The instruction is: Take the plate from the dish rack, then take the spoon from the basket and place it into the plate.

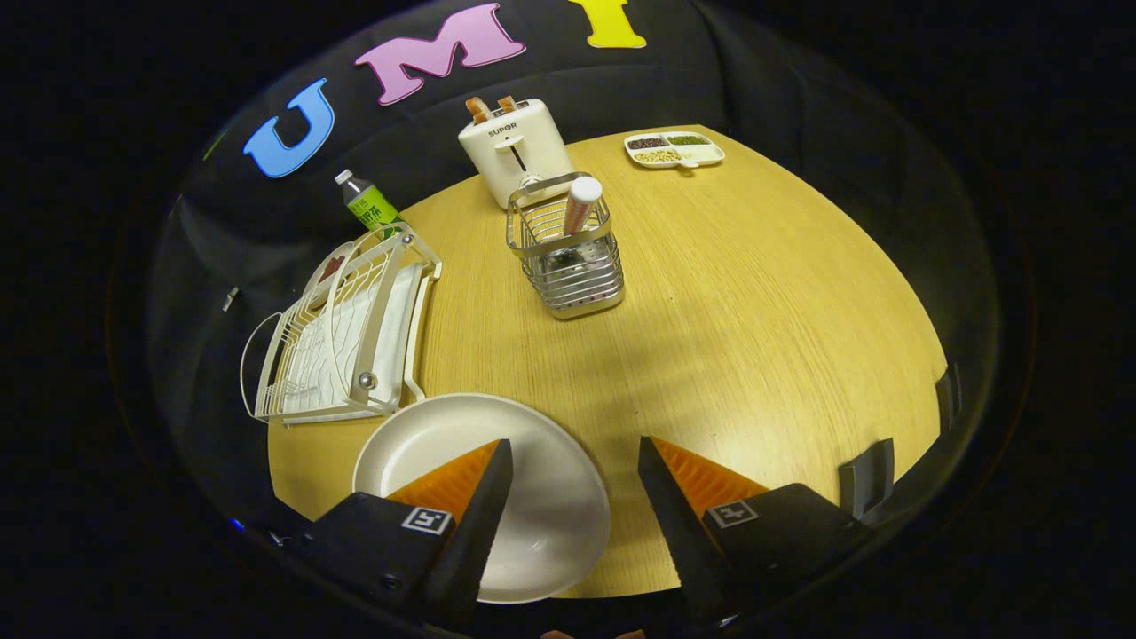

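Wire basket (568, 266) holding spoon (581, 206), plate (541, 497) bare, gripper (575, 457) open

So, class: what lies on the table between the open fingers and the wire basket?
Nothing: in the gripper view, bare table runs from the open fingers to the basket. The plate sits beside them.

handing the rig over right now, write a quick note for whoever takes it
Gripper: open, holding nothing, fingers above the near table edge.
Plate: flat on the table by the near edge, partly under one finger, out of the dish rack.
Spoon: upright in the wire basket, beyond the fingers, in front of the toaster.
Done: plate taken from the rack.
Left: take the spoon from the basket and place it in the plate.
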`<state>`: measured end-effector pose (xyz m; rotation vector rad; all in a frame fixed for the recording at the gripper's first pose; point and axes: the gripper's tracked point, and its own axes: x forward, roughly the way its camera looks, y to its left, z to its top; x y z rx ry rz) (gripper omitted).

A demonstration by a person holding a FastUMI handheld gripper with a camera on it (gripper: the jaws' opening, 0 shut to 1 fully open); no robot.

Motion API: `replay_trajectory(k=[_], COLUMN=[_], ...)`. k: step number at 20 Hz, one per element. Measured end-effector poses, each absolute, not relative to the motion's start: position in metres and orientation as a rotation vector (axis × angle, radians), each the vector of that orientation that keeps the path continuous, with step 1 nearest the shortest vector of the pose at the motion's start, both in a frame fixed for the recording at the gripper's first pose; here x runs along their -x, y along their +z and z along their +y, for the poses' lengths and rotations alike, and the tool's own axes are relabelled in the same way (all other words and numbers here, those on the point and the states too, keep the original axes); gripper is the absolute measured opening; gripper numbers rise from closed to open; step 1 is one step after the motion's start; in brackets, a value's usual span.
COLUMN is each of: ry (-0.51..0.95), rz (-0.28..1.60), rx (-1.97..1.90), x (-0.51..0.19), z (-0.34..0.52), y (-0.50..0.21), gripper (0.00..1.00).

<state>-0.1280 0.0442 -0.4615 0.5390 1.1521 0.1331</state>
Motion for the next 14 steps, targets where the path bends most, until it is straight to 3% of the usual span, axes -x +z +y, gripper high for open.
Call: replay_trajectory(k=[2,10,14], ry=[0.132,0.227,0.299], rz=[1.103,0.778,0.762], rx=[-0.529,-0.330,-0.183], x=[0.123,0.049,0.009], z=[0.034,-0.023,-0.039], y=[-0.446,-0.341,-0.339], gripper=[0.98,0.98,0.98])
